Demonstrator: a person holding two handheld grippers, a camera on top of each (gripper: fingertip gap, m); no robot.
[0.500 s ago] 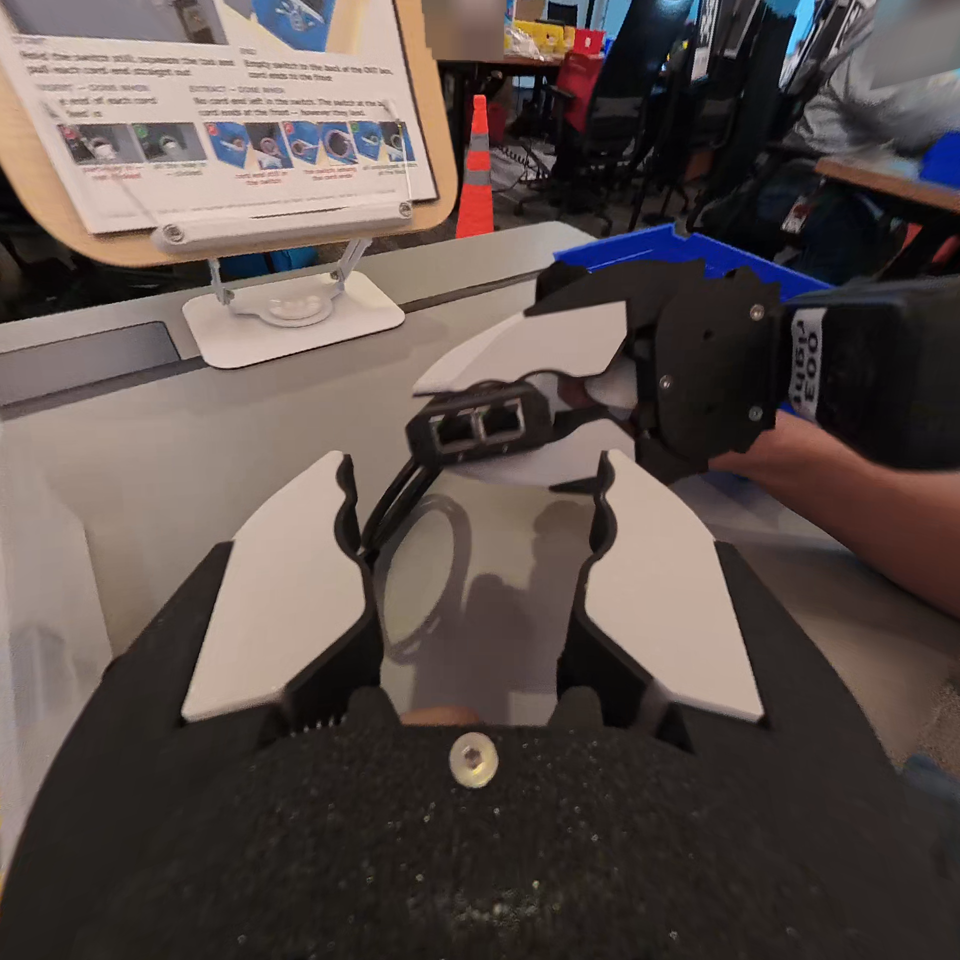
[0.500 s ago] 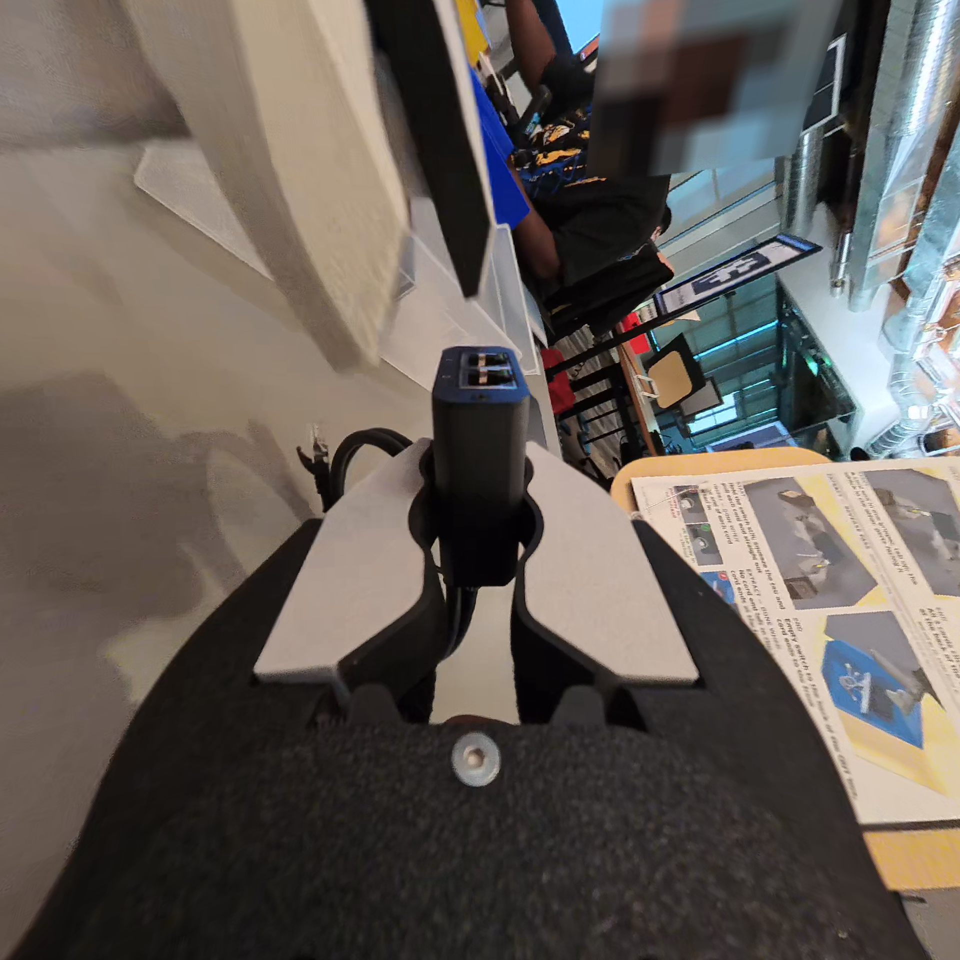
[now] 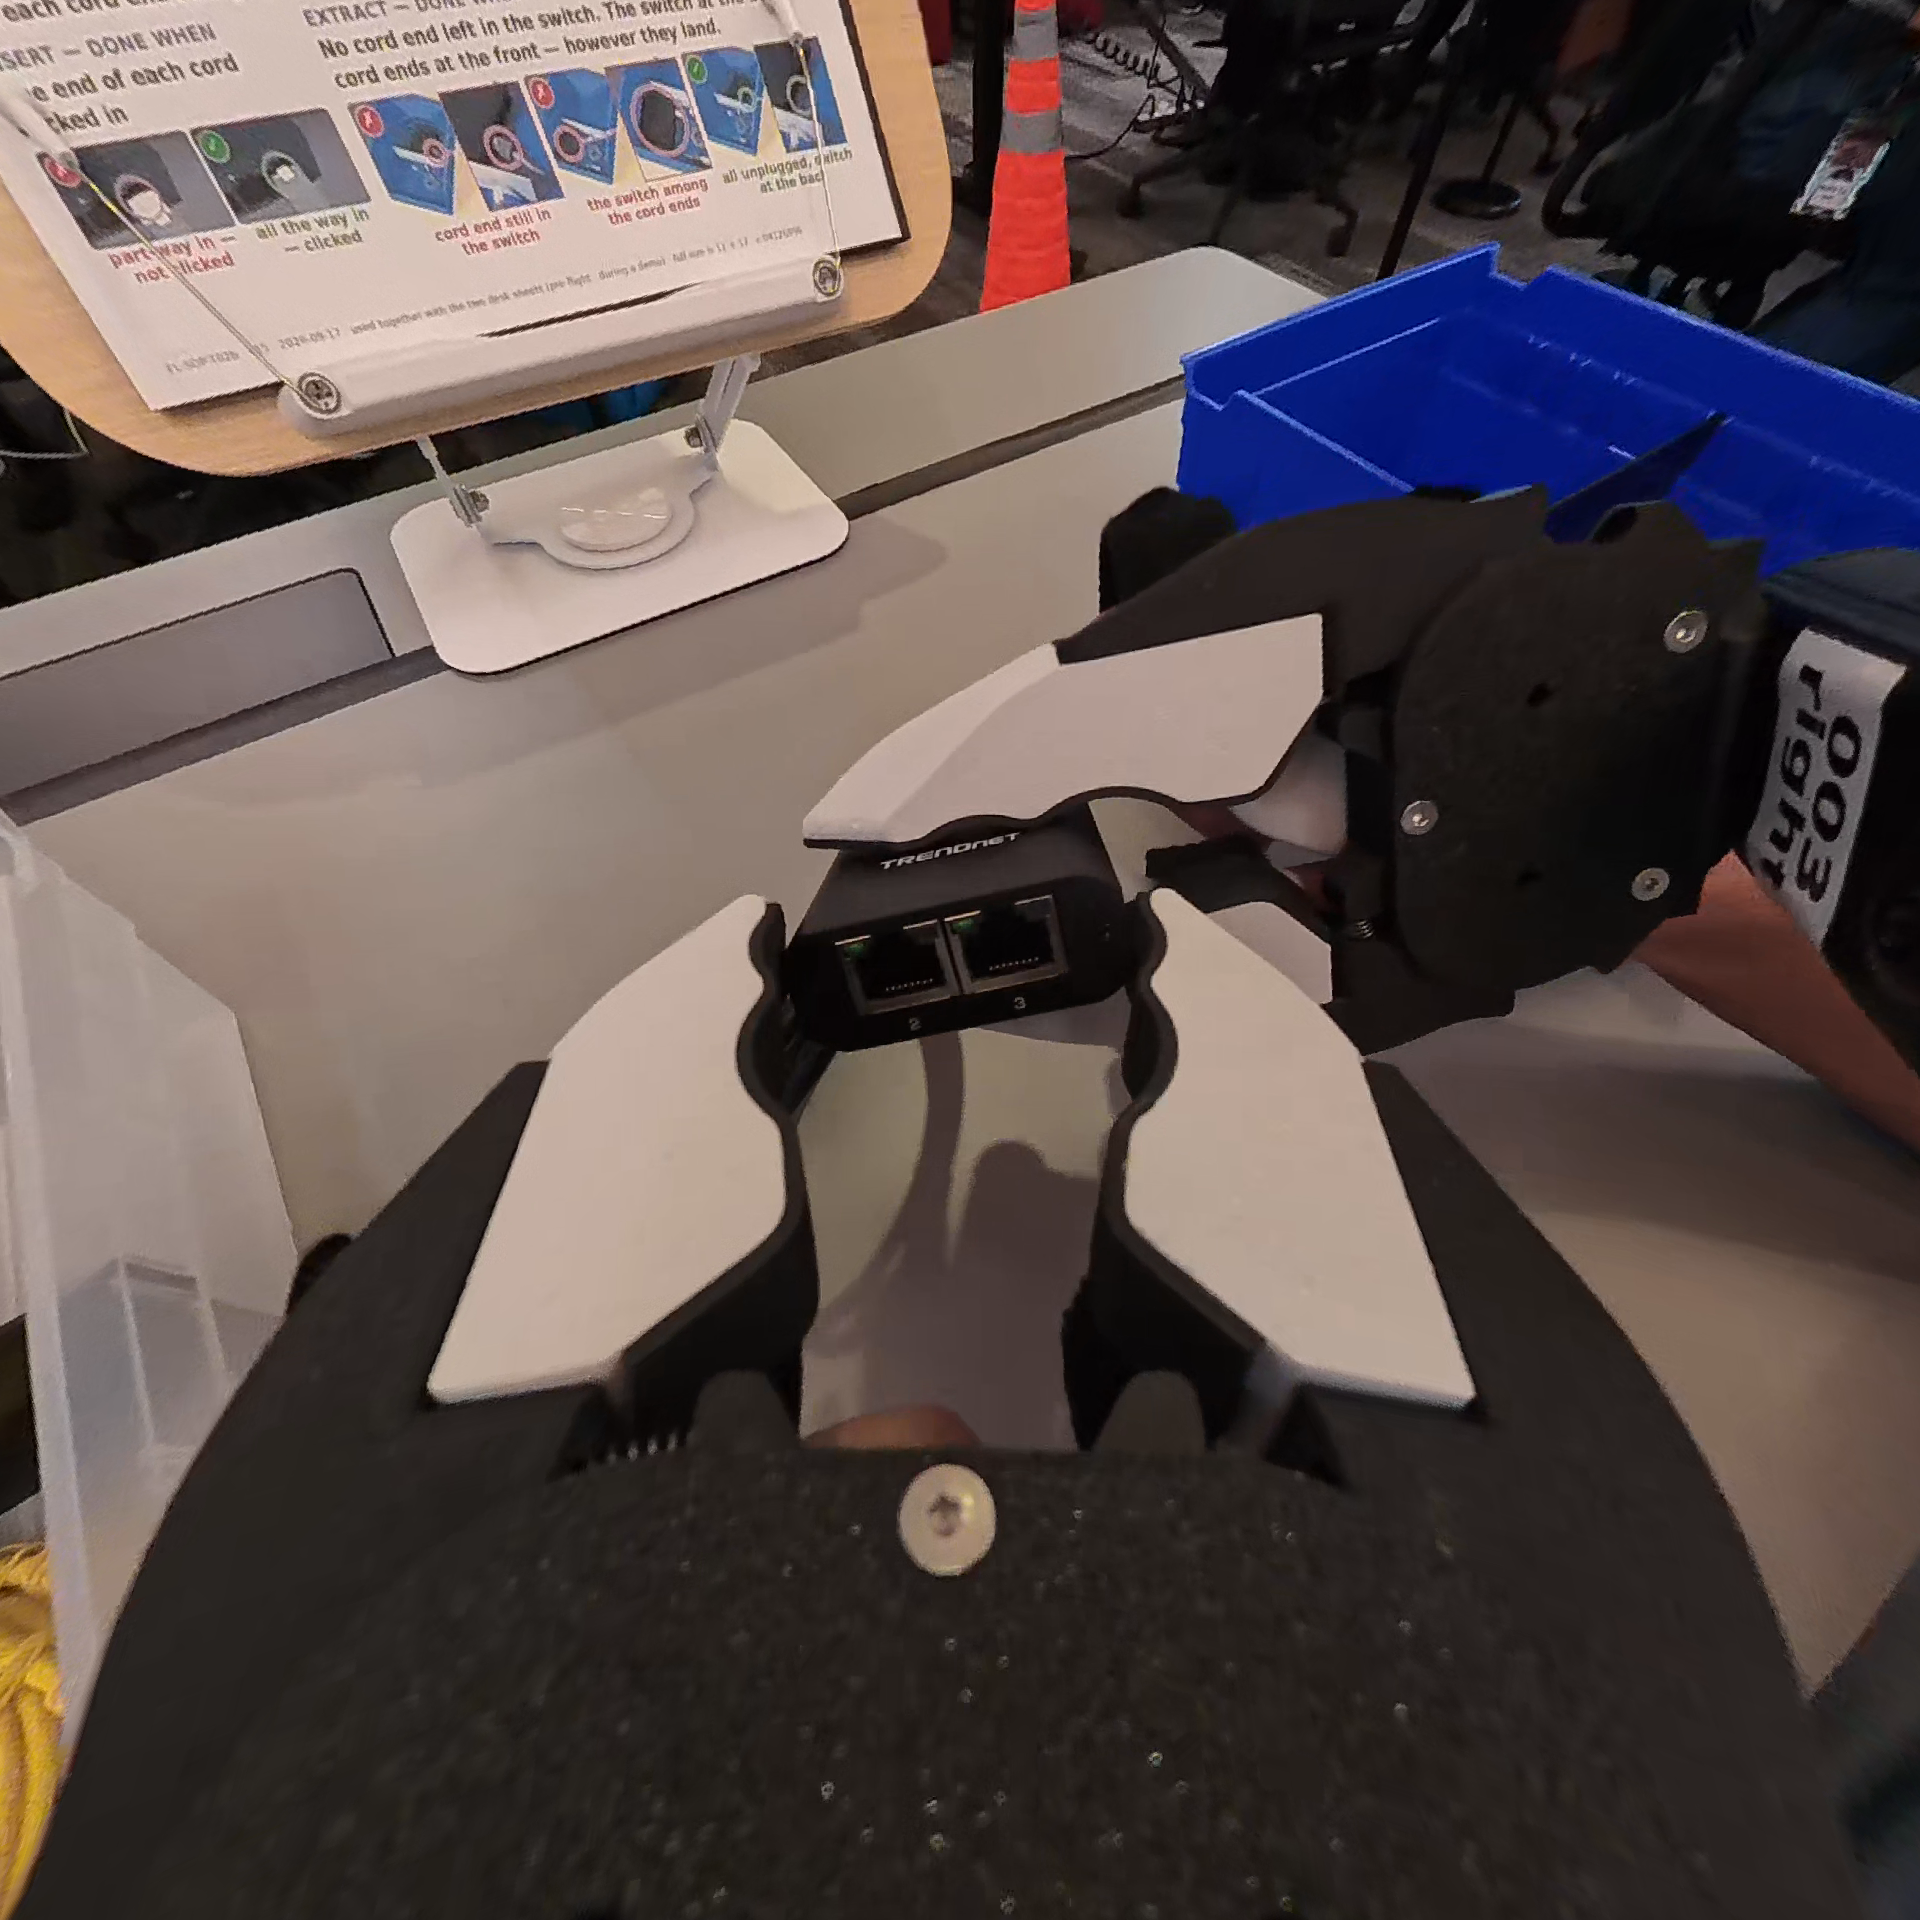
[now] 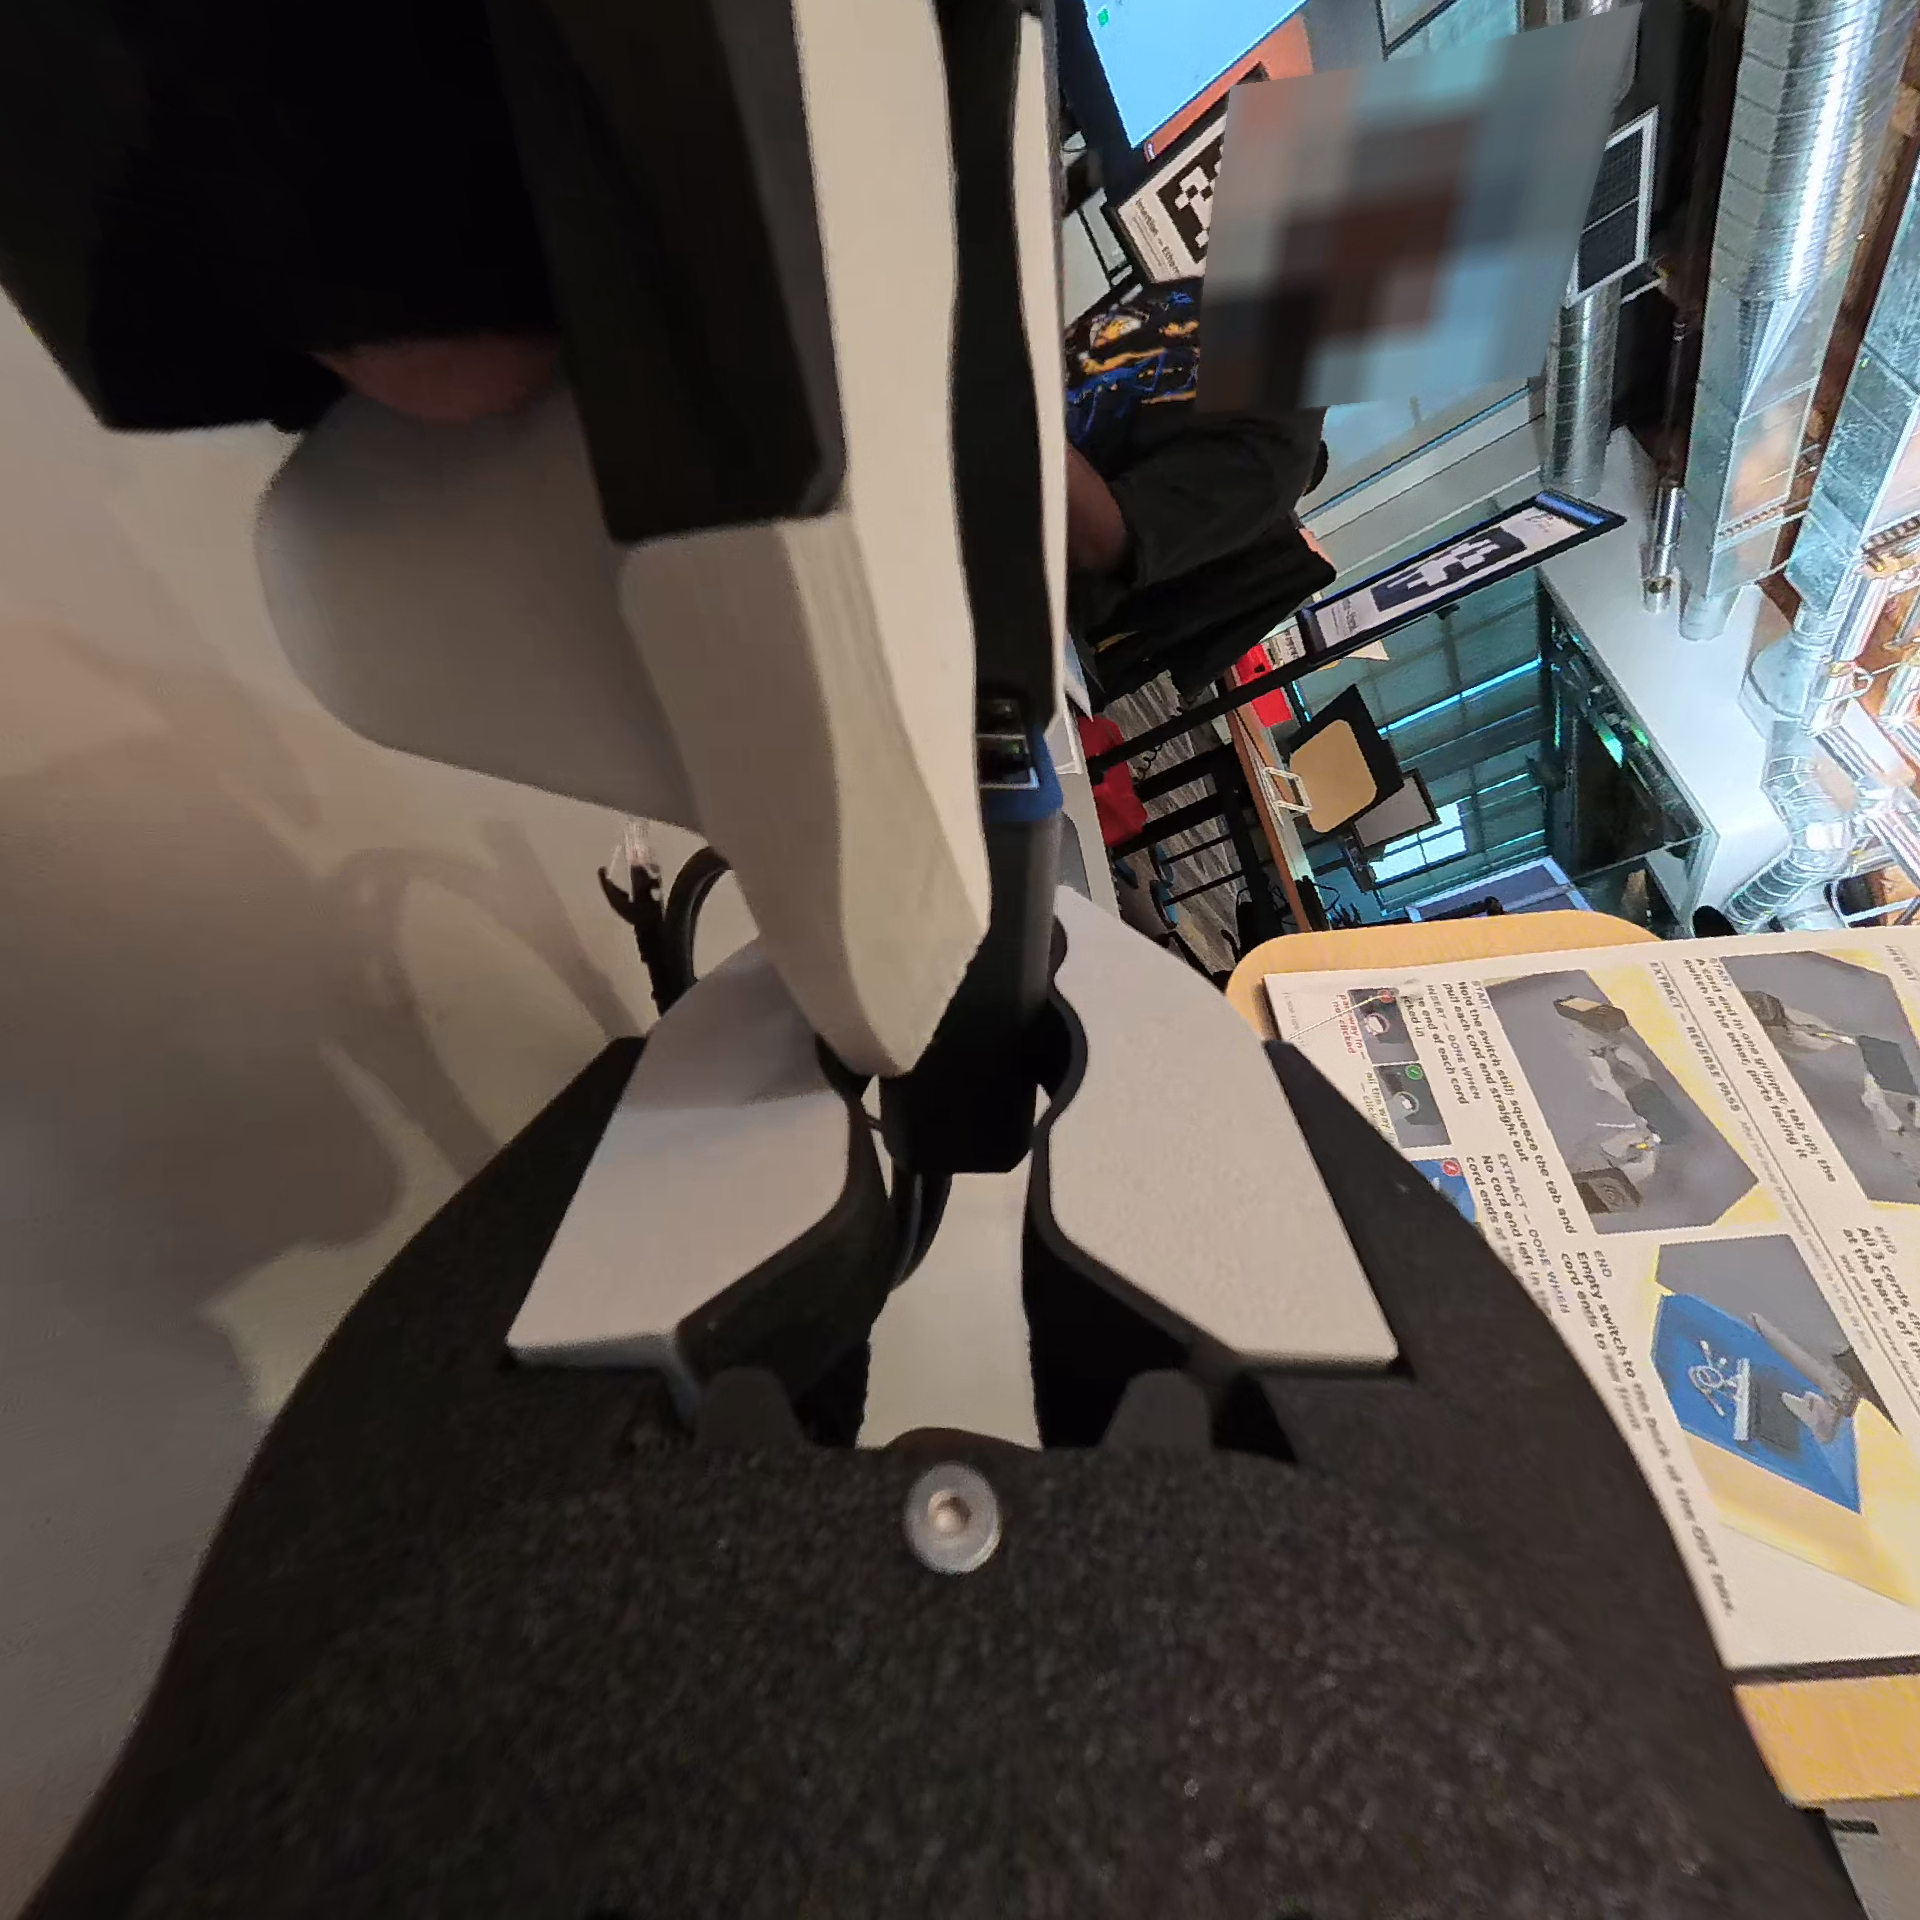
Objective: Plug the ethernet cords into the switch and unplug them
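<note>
The black switch [image 3: 956, 914] hangs above the grey table [image 3: 416, 935], with two bare ports facing my left wrist camera. My right gripper [image 4: 966, 997] is shut on it, one white finger [image 3: 1091, 727] over its top and the other beneath. My left gripper [image 3: 956, 935] is shut on the switch's port end, a fingertip against each side. In the right wrist view the left gripper's white finger [image 4: 831, 675] lies flat against the switch [image 4: 1023, 914]. A black ethernet cord [image 4: 686, 904] with a clear plug [image 4: 636, 847] lies loose on the table behind.
An instruction sheet on a wooden stand [image 3: 468, 156] with a white base [image 3: 623, 561] stands at the back. A blue bin [image 3: 1558, 416] sits at the back right. A clear plastic container [image 3: 104, 1143] with yellow cord [image 3: 26, 1662] is at the left. An orange cone [image 3: 1029, 156] stands beyond the table. My left and right fingertips are right by each other.
My left gripper moved forward up to the switch and its jaws narrowed onto the port end. My right gripper kept its hold on the switch.
</note>
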